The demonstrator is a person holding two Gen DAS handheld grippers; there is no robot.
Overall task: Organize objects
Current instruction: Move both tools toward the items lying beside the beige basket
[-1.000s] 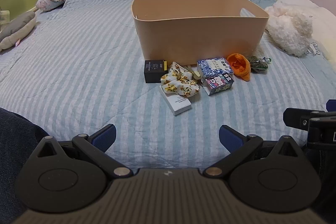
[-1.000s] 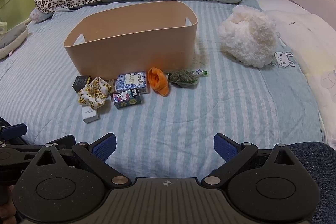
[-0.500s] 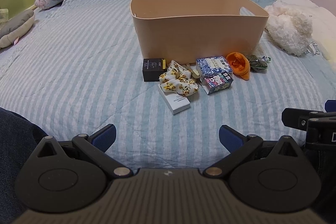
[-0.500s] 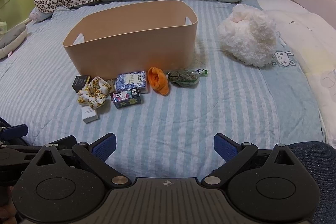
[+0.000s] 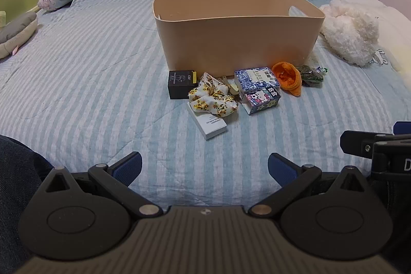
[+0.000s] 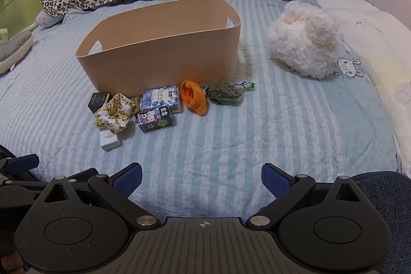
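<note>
Both the left gripper (image 5: 204,168) and the right gripper (image 6: 201,177) hover spread and empty over the striped bedspread (image 5: 90,73) — ahead, small boxes, a floral scrunchie (image 5: 212,98) and an orange cloth (image 6: 193,96) lie clustered against the tan bin (image 5: 239,43).

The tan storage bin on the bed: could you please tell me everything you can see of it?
The tan bin is a smooth, matte, plastic-looking tub with rounded corners, an open top and a handle cut-out at each end. It stands upright on the striped bedspread, and what shows of its inside looks empty. A row of small items lies along its near wall, among them the black box and orange cloth; whether they touch it is unclear. Neither gripper is near it.
</note>
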